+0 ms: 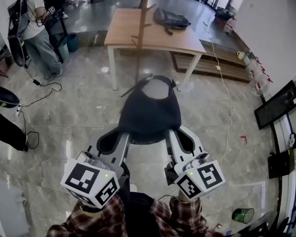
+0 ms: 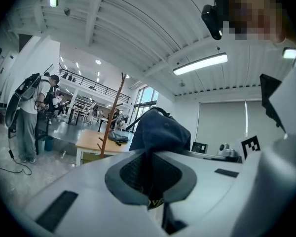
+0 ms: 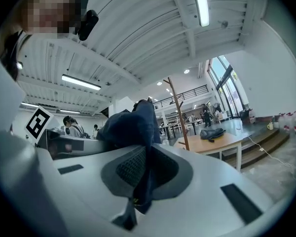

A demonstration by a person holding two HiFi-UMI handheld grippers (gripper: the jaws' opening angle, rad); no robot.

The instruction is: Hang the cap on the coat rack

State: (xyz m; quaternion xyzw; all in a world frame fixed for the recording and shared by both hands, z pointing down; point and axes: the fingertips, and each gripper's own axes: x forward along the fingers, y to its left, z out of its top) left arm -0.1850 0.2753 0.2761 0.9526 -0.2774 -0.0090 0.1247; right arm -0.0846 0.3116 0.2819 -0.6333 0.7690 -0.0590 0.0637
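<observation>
Left gripper (image 1: 113,143) and right gripper (image 1: 181,142) are each clamping the dark cap (image 1: 150,110) by its rim. While carrying it level, aim its opening over a peg of the coat rack (image 1: 142,23).

The left claw (image 2: 150,172) is clamped on the edge of the dark blue cap (image 2: 160,131), which rises ahead of it, with a wooden coat rack (image 2: 114,113) standing beyond by a tabletop (image 2: 90,142).

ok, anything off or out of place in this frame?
Nothing really. Left claw and right claw are both shut on the cap, held evenly between them. The coat rack stands upright by the table, a backpack lying on top. Only untidy bit: a white cable trailing across the floor.
</observation>
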